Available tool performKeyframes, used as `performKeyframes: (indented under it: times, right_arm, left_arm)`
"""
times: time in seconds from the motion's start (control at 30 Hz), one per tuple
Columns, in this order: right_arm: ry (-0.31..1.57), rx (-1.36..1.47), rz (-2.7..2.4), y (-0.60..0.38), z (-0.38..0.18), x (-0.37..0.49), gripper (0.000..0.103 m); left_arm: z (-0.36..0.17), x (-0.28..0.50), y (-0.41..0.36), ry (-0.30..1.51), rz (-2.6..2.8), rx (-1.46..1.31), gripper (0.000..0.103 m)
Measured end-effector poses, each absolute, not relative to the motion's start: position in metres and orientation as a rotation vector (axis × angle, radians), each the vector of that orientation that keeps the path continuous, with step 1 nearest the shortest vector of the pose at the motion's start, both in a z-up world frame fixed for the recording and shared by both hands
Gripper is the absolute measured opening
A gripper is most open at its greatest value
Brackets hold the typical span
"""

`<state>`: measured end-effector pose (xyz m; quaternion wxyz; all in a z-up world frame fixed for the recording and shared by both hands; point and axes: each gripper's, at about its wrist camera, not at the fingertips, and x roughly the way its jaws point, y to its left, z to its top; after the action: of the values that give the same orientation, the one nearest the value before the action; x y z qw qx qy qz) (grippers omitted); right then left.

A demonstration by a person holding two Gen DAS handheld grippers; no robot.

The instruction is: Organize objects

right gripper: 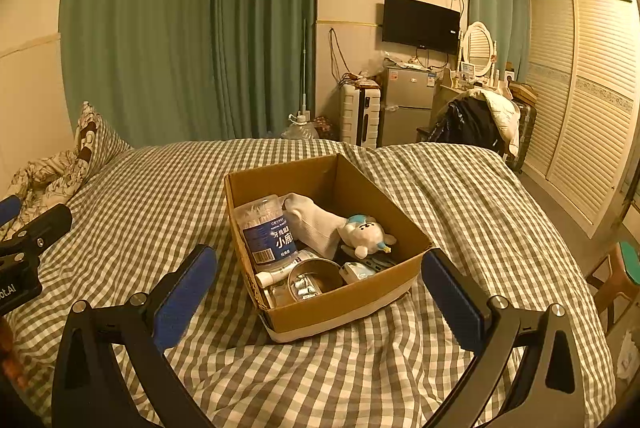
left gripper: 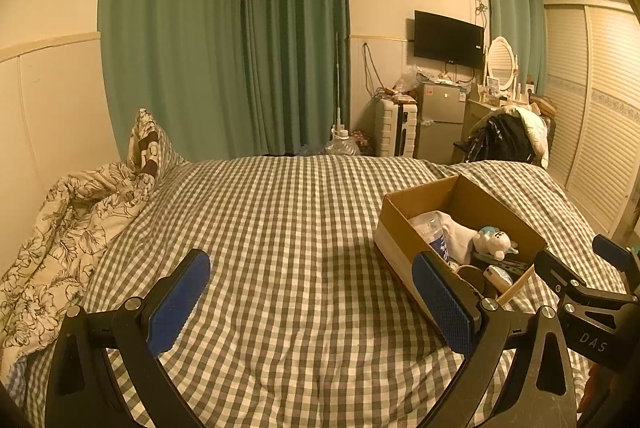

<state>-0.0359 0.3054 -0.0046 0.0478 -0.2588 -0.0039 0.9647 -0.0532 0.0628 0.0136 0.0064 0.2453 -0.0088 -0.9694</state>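
both the left gripper (left gripper: 312,302) and right gripper (right gripper: 320,292) hang spread wide, empty. a cardboard box (right gripper: 344,302) holding a plush toy (right gripper: 366,234) sits on the bed (right gripper: 400,368).

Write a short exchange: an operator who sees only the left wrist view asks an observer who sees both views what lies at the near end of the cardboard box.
Operator: My left tool hides the near corner of the box with one finger. What is there?
Observer: A round metal bowl with small packets inside it.
Operator: Anything next to that bowl, on the side away from the plush toy?
Observer: A white tube lies between the bowl and the blue-labelled jar.
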Motion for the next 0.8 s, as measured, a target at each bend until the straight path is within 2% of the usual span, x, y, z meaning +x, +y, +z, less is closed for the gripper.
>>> performKeyframes:
  times: [0.8]
  right_arm:
    - [0.000, -0.809, 2.931, 0.3065, -0.0082, -0.0370, 0.103]
  left_arm:
    - [0.0156, -0.0536, 0.0613, -0.029, -3.034, 0.760, 0.103]
